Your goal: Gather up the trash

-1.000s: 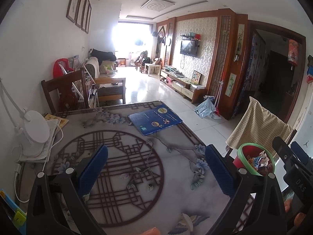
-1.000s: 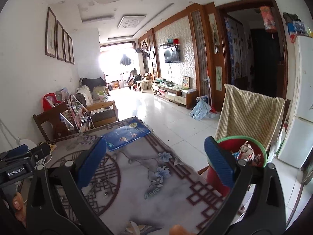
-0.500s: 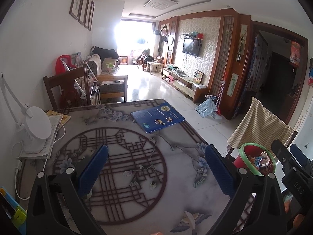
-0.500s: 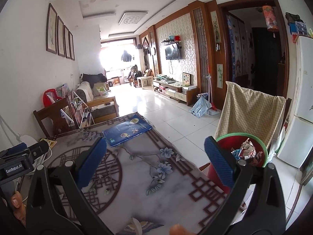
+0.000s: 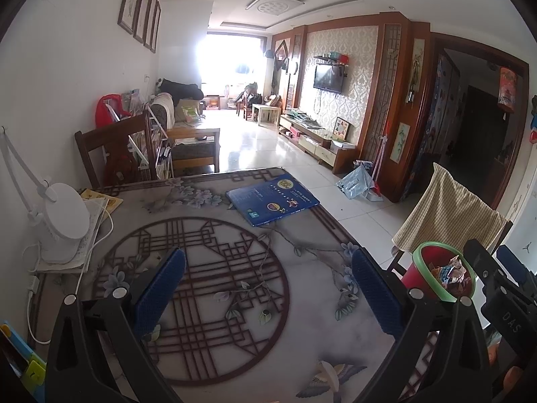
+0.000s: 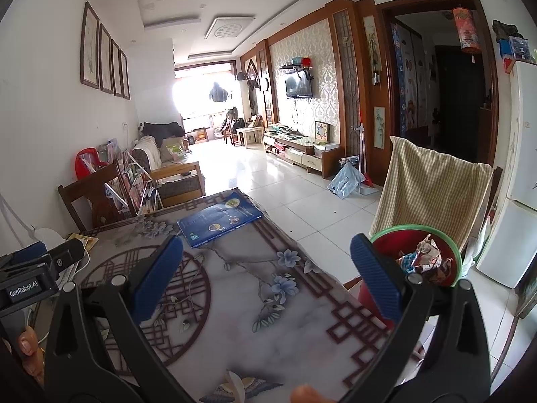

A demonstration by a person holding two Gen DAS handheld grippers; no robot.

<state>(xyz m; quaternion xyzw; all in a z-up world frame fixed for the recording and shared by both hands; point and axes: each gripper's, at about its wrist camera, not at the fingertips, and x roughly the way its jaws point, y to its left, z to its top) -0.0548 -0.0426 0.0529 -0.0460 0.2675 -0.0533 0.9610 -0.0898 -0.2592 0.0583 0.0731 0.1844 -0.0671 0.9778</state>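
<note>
Holding both tongs spread wide and empty over the table [image 5: 214,362], I have my left gripper [image 5: 268,288] above the round lattice print and my right gripper [image 6: 265,273] nearer the right edge, above the flower pattern. Their fingers [image 5: 161,285] are black plastic with ribbed blue pads. The tabletop is glossy, printed like grey marble with brown fretwork and pale blossoms.

The trash [image 6: 424,260], crumpled wrappers and paper, sits in the red bin [image 6: 453,252] with a green rim, just off the table's right edge and partly behind my right tong's finger. A chair behind the bin carries a checked cloth [image 6: 429,188].

On the table's far side a flat blue book [image 5: 272,199] lies slightly askew. At the left edge stands a white round lamp [image 5: 63,221] on papers, its cord trailing down. Past the table, a wooden chair [image 5: 114,147] stands against it, then shiny white floor tiles.
</note>
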